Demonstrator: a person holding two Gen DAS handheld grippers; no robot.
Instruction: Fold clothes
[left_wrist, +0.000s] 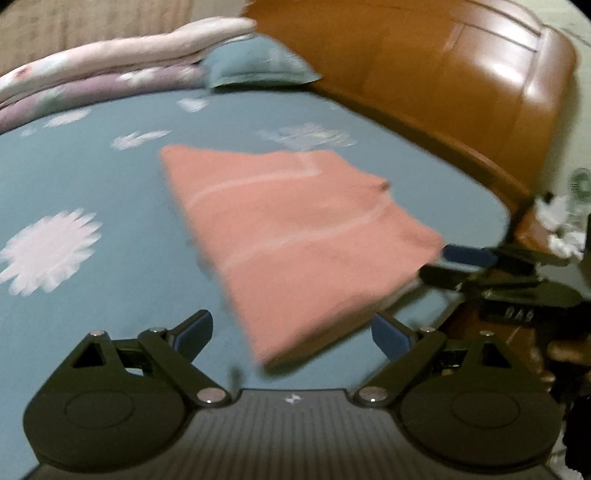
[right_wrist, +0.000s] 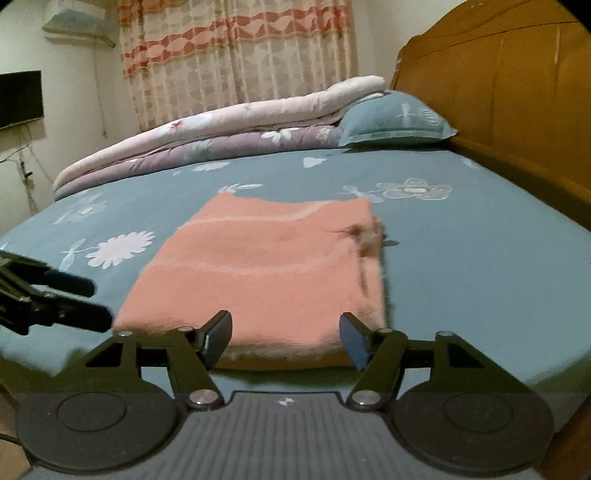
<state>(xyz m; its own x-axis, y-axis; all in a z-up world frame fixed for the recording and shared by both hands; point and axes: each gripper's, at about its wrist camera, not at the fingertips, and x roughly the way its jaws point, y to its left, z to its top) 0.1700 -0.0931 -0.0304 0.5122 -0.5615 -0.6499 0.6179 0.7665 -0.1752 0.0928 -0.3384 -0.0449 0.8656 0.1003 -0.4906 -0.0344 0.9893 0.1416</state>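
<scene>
Item: pink garment (right_wrist: 258, 273), folded into a flat rectangle, lying on the blue flowered bedsheet (right_wrist: 480, 258) in front of both tools. I am holding my left gripper (left_wrist: 291, 332) with jaws spread, empty, at its near corner. I am holding my right gripper (right_wrist: 286, 336) likewise spread and empty, at its near edge. Folded quilts (right_wrist: 221, 129) and pillow (right_wrist: 395, 118) lying beside the wooden headboard (right_wrist: 498, 92).

A salmon-pink knitted garment (right_wrist: 258, 273) with pale stripes lies folded into a flat, roughly square stack at the centre of the frame, its layered edge facing the lower frame edge.
</scene>
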